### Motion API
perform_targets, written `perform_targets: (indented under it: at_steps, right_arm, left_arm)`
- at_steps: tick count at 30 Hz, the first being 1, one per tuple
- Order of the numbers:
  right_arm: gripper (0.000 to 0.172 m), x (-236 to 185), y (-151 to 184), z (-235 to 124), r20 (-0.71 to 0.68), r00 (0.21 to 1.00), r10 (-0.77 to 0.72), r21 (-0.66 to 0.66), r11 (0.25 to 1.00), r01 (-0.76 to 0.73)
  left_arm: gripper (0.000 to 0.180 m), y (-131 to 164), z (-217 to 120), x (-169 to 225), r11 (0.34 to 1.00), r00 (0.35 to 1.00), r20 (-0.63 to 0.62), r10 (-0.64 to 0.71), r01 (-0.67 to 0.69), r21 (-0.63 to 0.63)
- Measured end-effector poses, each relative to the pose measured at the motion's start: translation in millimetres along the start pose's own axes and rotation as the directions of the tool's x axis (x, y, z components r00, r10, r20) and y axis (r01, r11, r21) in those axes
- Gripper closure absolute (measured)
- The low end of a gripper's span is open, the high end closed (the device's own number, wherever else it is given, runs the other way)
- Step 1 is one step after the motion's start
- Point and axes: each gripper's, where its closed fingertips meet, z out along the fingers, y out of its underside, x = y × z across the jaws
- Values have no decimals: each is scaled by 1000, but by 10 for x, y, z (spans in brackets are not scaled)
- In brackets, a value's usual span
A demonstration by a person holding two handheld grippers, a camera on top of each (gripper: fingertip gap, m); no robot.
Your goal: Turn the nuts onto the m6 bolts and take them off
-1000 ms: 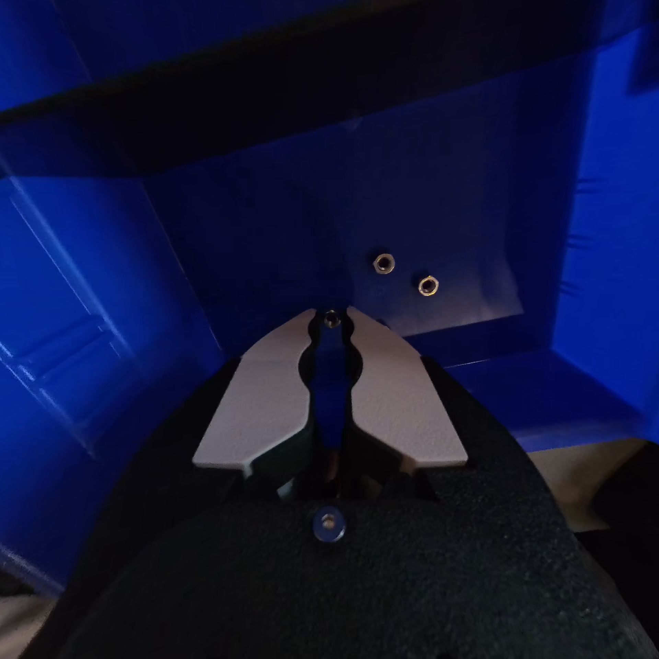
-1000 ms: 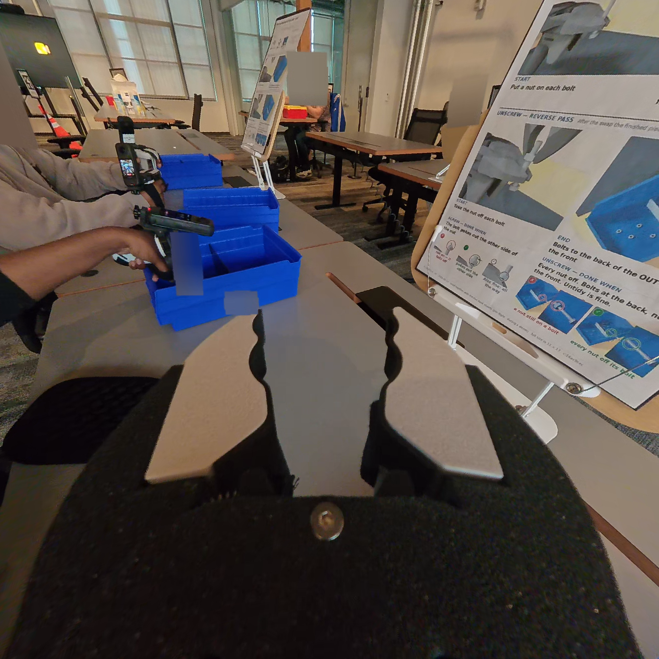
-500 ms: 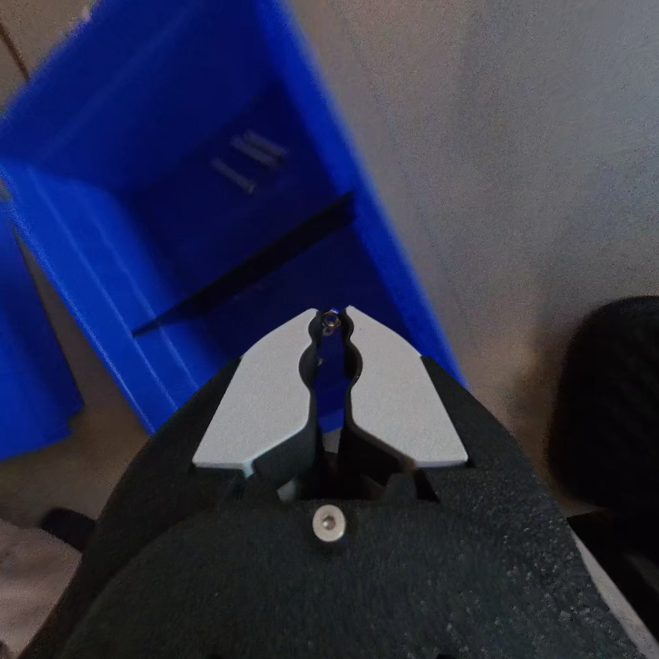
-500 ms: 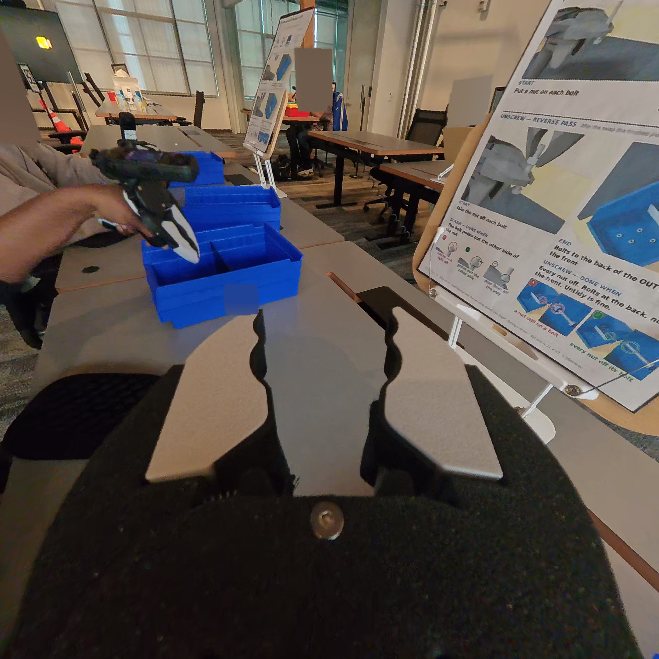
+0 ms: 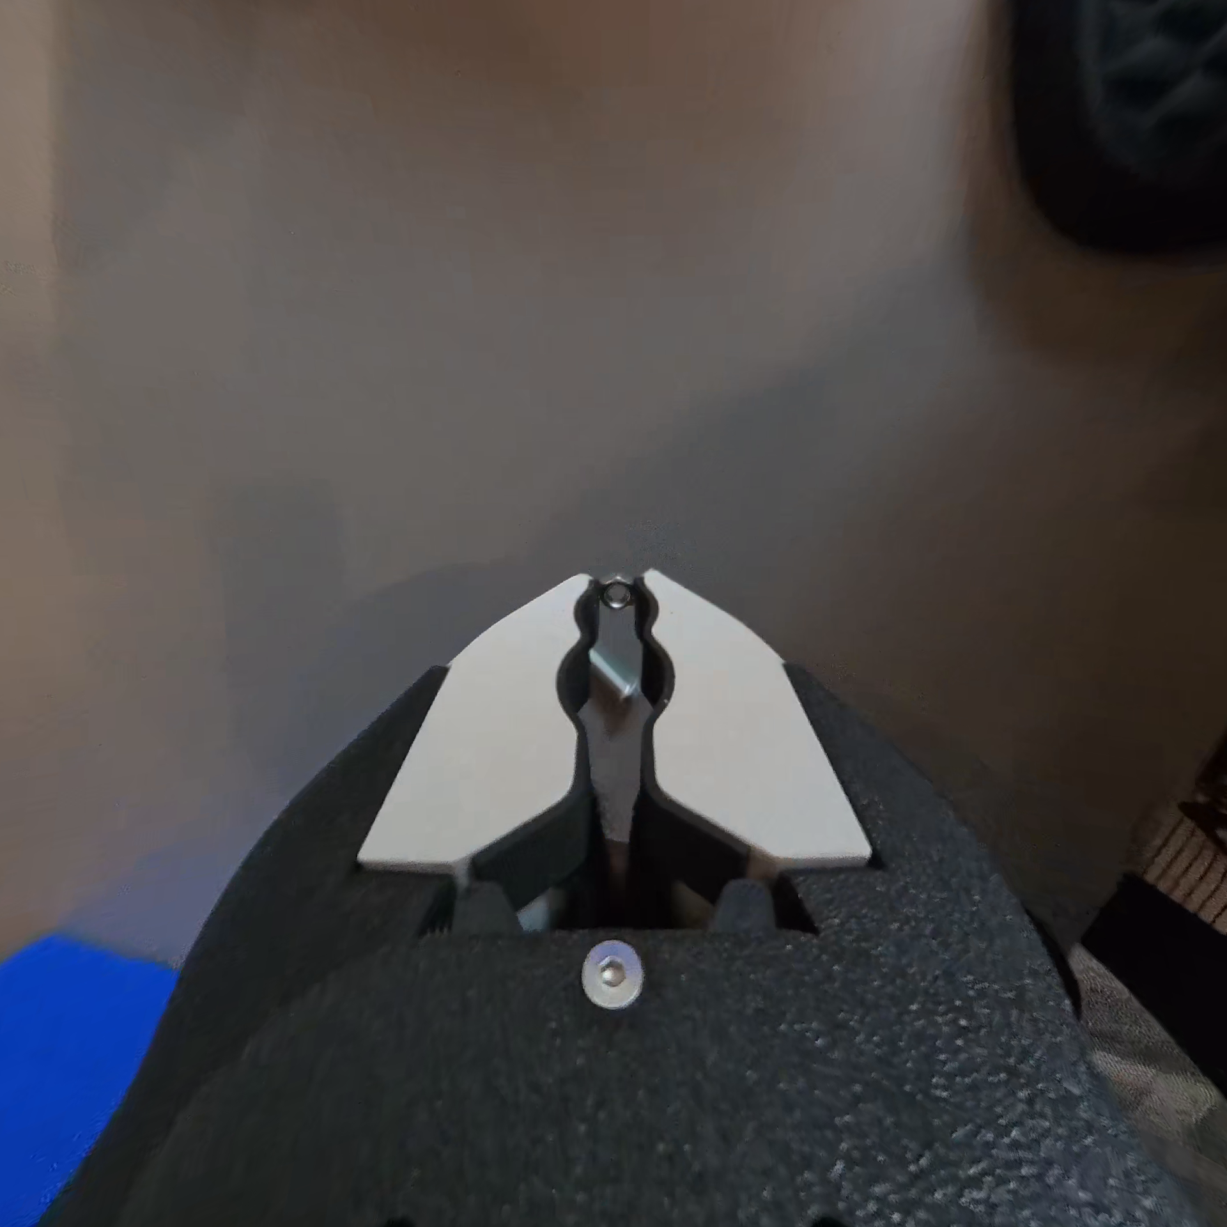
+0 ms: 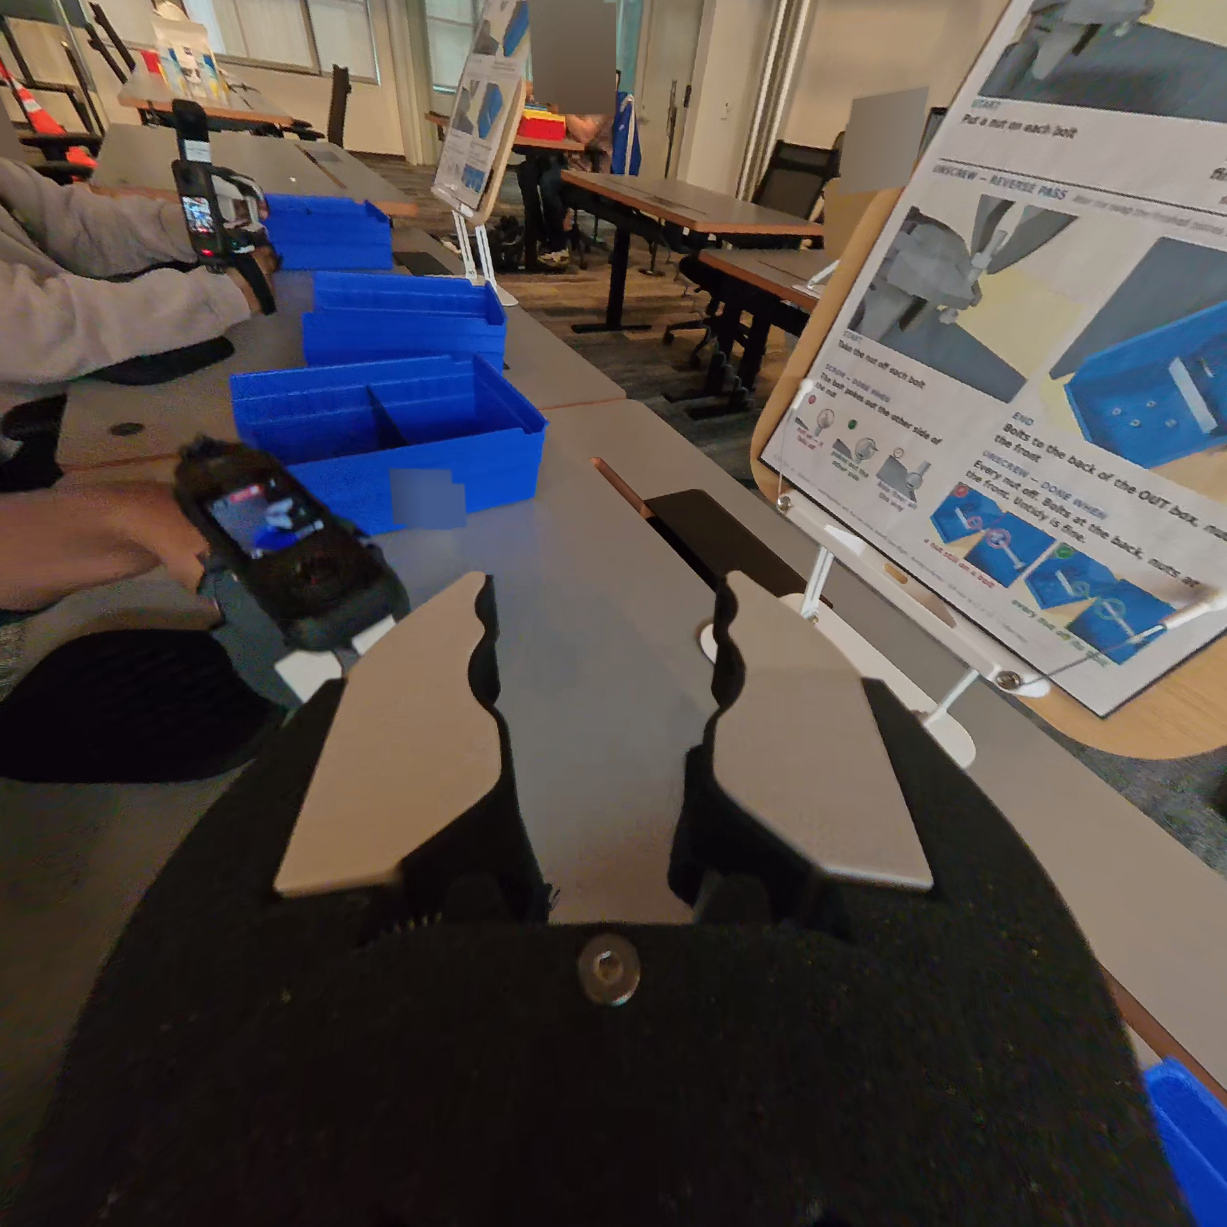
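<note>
Left wrist view | left gripper (image 5: 617, 593) pinches small silver nut (image 5: 617, 595), hole facing camera | right gripper (image 6: 604, 611) spread, bare

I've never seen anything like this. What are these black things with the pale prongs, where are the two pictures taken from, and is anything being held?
No robot here: a person holds a two-fingered tool in each hand, and a camera on each tool looks forward along its fingers. In the left view, the left gripper pinches a small metal nut at its fingertips, over the grey table. In the right view, the right gripper stands wide open and empty above that table; the left tool shows at its left, in a hand. Farther off sit a divided blue bin and an instruction board on a stand.
</note>
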Motion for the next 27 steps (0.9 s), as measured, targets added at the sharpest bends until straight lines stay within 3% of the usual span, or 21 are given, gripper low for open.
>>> perform_targets:
  at_steps: [10, 20, 23, 27]
  right_arm:
    - [110, 94, -36, -175, -36, 999, -5, 32, 999, 6]
    - [110, 122, -52, -216, -46, 999, -1, 47, 999, 3]
    - [110, 126, -47, -207, -46, 999, -1, 44, 999, 3]
    - [110, 133, -37, -197, -48, 999, -1, 39, 999, 3]
  left_arm:
    - [171, -240, 571, 243, 996, 994, -104, 22, -31, -84]
    - [171, -274, 648, 295, 992, 993, -107, 43, -55, -113]
    - [159, -262, 640, 306, 991, 993, -107, 48, -60, -118]
    - [156, -260, 533, 275, 998, 996, -90, 8, -14, -68]
